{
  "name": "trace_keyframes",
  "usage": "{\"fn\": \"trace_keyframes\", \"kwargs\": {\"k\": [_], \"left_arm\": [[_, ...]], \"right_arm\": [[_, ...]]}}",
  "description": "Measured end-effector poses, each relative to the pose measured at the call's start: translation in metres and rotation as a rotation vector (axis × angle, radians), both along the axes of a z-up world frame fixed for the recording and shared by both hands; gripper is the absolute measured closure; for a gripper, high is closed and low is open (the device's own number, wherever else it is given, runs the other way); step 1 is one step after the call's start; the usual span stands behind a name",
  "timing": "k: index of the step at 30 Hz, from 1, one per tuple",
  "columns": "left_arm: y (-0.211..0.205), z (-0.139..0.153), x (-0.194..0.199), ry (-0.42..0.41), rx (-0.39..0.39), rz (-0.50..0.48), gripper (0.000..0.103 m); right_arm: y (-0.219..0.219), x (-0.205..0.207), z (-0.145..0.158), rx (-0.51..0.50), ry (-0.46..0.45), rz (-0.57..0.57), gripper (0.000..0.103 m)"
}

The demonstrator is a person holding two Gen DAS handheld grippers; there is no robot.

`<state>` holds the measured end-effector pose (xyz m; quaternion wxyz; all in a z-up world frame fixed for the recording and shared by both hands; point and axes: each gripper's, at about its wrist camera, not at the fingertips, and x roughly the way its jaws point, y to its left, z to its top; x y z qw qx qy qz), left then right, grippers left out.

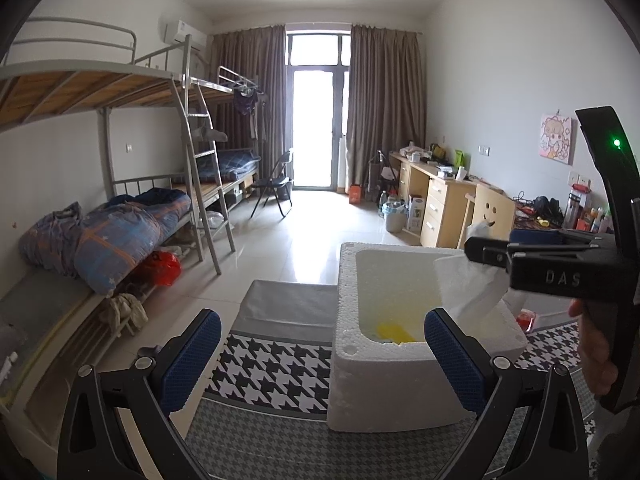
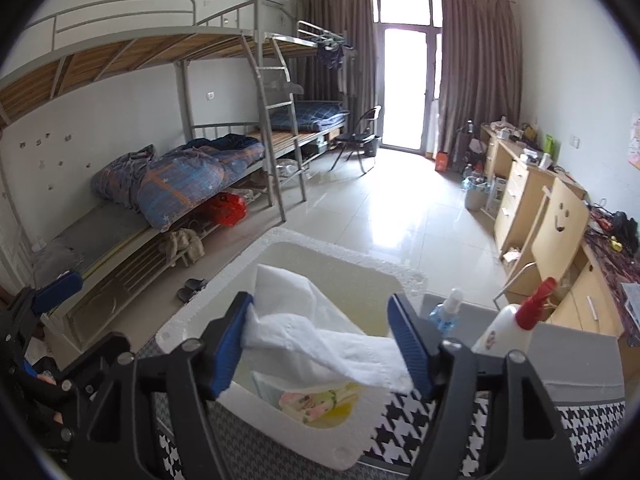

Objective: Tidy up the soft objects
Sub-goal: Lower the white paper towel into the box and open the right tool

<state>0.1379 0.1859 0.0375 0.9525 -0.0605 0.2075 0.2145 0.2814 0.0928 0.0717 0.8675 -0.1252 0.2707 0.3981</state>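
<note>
A white foam box [image 1: 380, 384] stands on a houndstooth cloth [image 1: 272, 364], with a yellow item [image 1: 394, 332] and a floral pack [image 2: 312, 400] on its bottom. My right gripper [image 2: 320, 304] hangs over the box with its jaws wide apart. A white tissue [image 2: 320, 344] drapes between them, clinging to the left pad [image 2: 232, 336] and trailing past the right one; the pads do not squeeze it. In the left wrist view the right gripper [image 1: 476, 248] reaches in from the right with the tissue [image 1: 468, 284] dangling below it. My left gripper [image 1: 322, 324] is open and holds nothing, just short of the box.
Two spray bottles, one blue-labelled [image 2: 444, 312] and one red-topped [image 2: 504, 328], stand right of the box. A grey fabric bin [image 1: 288, 304] sits beyond the cloth. Bunk beds [image 1: 120, 232] line the left wall; desks [image 1: 440, 196] and a wooden chair [image 2: 560, 220] line the right.
</note>
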Motion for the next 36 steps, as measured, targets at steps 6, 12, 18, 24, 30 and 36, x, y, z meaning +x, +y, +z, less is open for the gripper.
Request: {"fn": "trace_keyframes", "kwargs": {"k": [6, 12, 18, 24, 30, 36], "left_arm": [[-0.006, 0.001, -0.001, -0.011, -0.003, -0.023, 0.001], [-0.020, -0.001, 0.000, -0.007, 0.016, -0.072, 0.001], [-0.026, -0.007, 0.002, 0.010, 0.013, -0.104, 0.001], [-0.034, -0.011, 0.004, 0.020, 0.017, -0.137, 0.001], [-0.038, -0.011, 0.002, 0.019, 0.015, -0.146, 0.001], [-0.029, -0.013, -0.007, 0.017, 0.012, -0.108, 0.001]], "right_arm": [[-0.012, 0.006, 0.010, 0.029, 0.025, -0.038, 0.023], [-0.013, -0.005, 0.014, 0.036, 0.018, -0.019, 0.019], [-0.018, -0.007, 0.018, 0.053, 0.020, -0.008, 0.019], [-0.022, -0.009, 0.017, 0.038, 0.018, 0.001, 0.019], [-0.030, -0.020, 0.017, 0.035, -0.010, 0.023, 0.019], [-0.037, -0.036, 0.003, -0.028, -0.003, 0.073, 0.019]]}}
